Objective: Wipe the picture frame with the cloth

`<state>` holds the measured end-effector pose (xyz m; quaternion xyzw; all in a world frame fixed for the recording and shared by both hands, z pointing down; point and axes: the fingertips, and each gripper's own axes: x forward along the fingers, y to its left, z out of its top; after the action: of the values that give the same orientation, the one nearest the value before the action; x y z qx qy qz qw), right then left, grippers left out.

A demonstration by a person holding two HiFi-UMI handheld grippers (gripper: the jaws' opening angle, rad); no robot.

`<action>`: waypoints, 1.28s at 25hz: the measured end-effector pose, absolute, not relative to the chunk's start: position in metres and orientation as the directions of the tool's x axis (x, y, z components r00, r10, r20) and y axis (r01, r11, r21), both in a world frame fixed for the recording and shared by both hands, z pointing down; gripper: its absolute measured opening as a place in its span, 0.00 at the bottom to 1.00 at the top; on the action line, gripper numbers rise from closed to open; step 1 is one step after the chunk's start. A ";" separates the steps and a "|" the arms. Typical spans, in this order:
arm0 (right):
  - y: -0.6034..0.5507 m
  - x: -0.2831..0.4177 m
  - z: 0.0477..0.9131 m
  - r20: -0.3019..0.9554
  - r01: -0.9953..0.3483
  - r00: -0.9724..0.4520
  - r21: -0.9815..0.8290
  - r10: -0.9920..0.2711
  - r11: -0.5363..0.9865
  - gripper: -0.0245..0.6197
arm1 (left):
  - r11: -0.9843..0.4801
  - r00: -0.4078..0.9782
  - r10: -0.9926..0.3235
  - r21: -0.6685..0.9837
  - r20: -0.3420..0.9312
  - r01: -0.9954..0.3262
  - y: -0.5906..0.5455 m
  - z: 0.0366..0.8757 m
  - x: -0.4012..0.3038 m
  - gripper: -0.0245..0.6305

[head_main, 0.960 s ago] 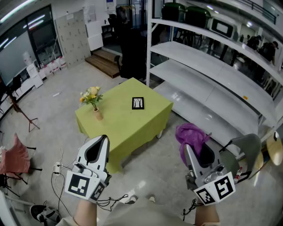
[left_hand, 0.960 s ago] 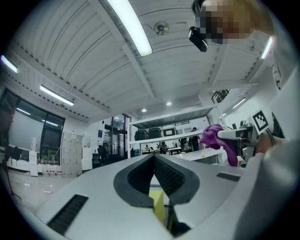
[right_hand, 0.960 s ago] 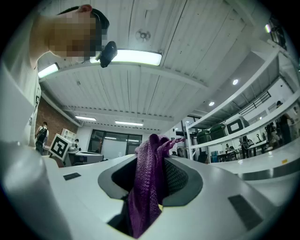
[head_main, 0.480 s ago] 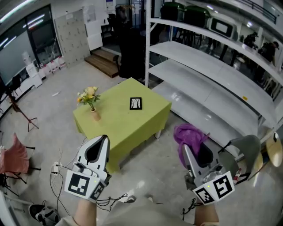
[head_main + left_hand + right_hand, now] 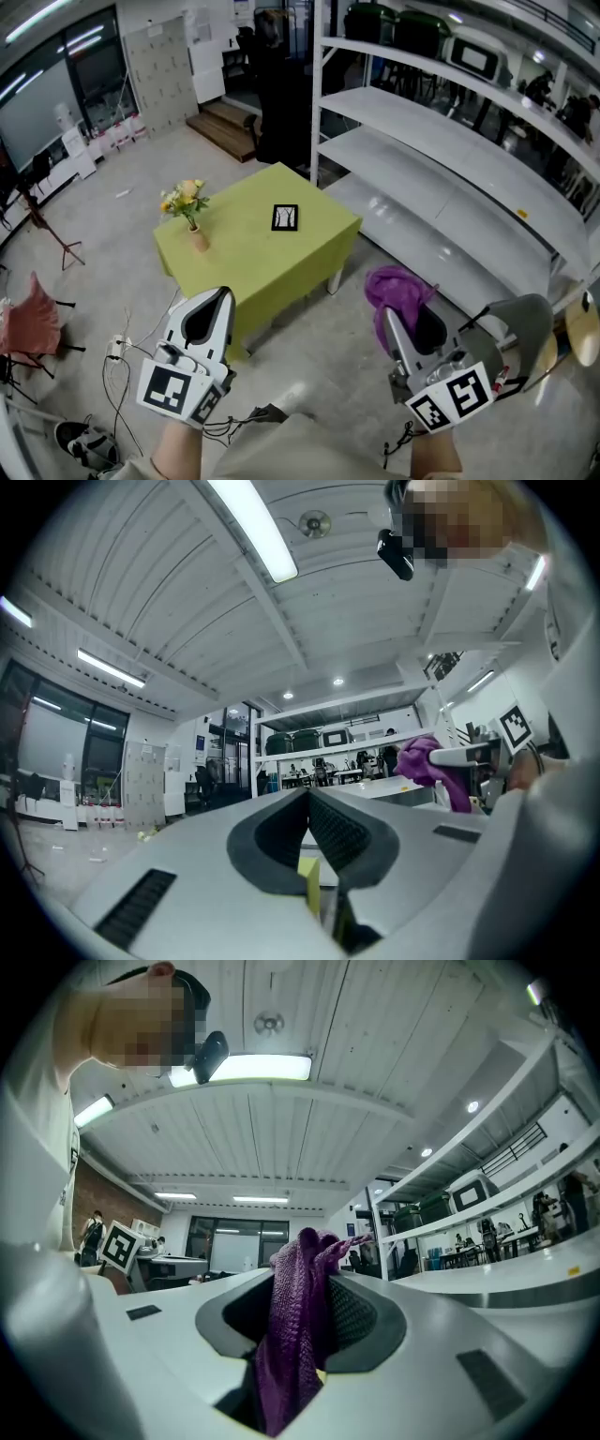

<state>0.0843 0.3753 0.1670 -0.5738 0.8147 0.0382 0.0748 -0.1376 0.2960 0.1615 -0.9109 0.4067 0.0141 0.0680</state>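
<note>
Well short of the green bench (image 5: 246, 265) where the picture frame (image 5: 285, 217) lies, my right hand-held gripper (image 5: 401, 317) clamps the purple cloth (image 5: 397, 285); my left hand-held gripper (image 5: 221, 294) is clenched, empty

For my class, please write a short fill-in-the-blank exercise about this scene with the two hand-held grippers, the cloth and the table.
1. The right gripper is shut on a ____ cloth.
2. The picture frame lies on the green table, not far from a vase of ____.
3. The left gripper is shut and holds ____.

Missing words: purple; flowers; nothing.
</note>
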 end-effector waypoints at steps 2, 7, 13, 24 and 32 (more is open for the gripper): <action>0.374 0.091 0.171 -0.162 -0.940 -0.330 -0.034 -0.930 0.340 0.27 | -0.660 0.670 -0.738 -0.122 -0.074 -0.741 0.298 0.162 -0.131 0.05; 0.369 0.095 0.181 -0.161 -0.934 -0.345 -0.033 -0.925 0.355 0.27 | -0.649 0.660 -0.748 -0.130 -0.069 -0.749 0.300 0.169 -0.127 0.05; 0.358 0.101 0.199 -0.145 -0.935 -0.343 -0.044 -0.928 0.353 0.27 | -0.650 0.661 -0.746 -0.131 -0.078 -0.749 0.289 0.179 -0.120 0.05; 0.311 0.121 0.222 -0.114 -0.945 -0.314 -0.063 -0.943 0.322 0.27 | -0.652 0.661 -0.747 -0.120 -0.070 -0.749 0.240 0.196 -0.110 0.05; 0.249 0.124 0.236 -0.073 -0.943 -0.318 -0.073 -0.945 0.323 0.27 | -0.653 0.660 -0.750 -0.108 -0.039 -0.749 0.183 0.206 -0.106 0.05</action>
<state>0.1236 0.2488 0.2356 -0.5816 0.8118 -0.0087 0.0510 -0.1062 0.1826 0.2064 -0.9092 0.4124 -0.0046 0.0572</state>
